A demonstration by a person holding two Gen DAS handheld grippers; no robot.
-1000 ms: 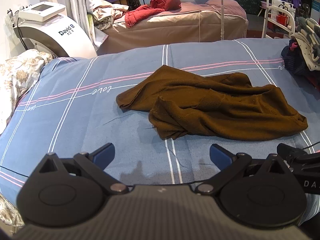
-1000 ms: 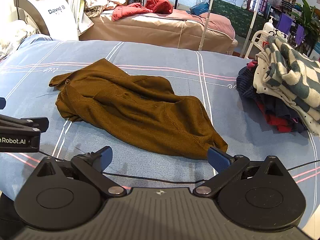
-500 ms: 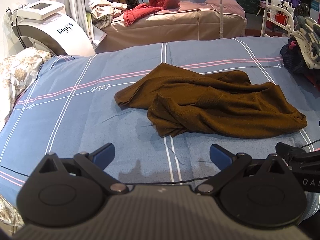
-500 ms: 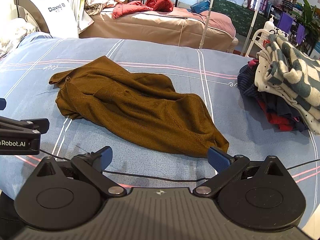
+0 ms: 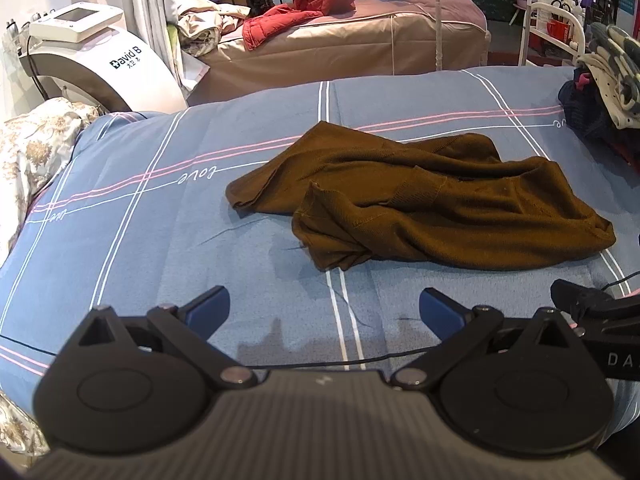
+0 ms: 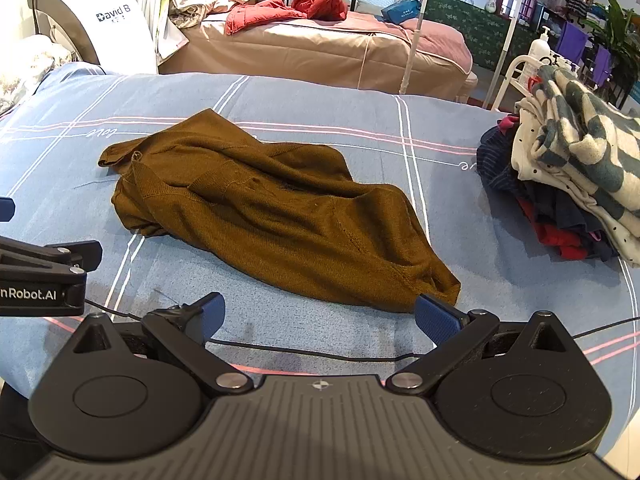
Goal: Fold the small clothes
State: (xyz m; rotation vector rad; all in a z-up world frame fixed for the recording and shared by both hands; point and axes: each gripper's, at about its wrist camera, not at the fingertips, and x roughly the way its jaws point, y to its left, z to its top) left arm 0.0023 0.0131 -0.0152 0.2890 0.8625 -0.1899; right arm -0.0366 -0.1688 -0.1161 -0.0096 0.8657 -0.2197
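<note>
Left wrist view, our L claw [image 5: 324,306] open w/ nothing in it, over the blue bed [image 5: 120,240], crumpled brown top [image 5: 420,204] lying mid-bed ahead, R claw [image 6: 320,314] open too, near its hem, clothes pile [image 6: 572,176] far right.

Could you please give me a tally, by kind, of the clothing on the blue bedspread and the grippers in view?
Brown sweater, crumpled, lying loose: 1
Pile of mixed clothes at the bedspread's right edge: 1
Grippers, both open and empty, left gripper and right gripper: 2
Total: 4
</note>
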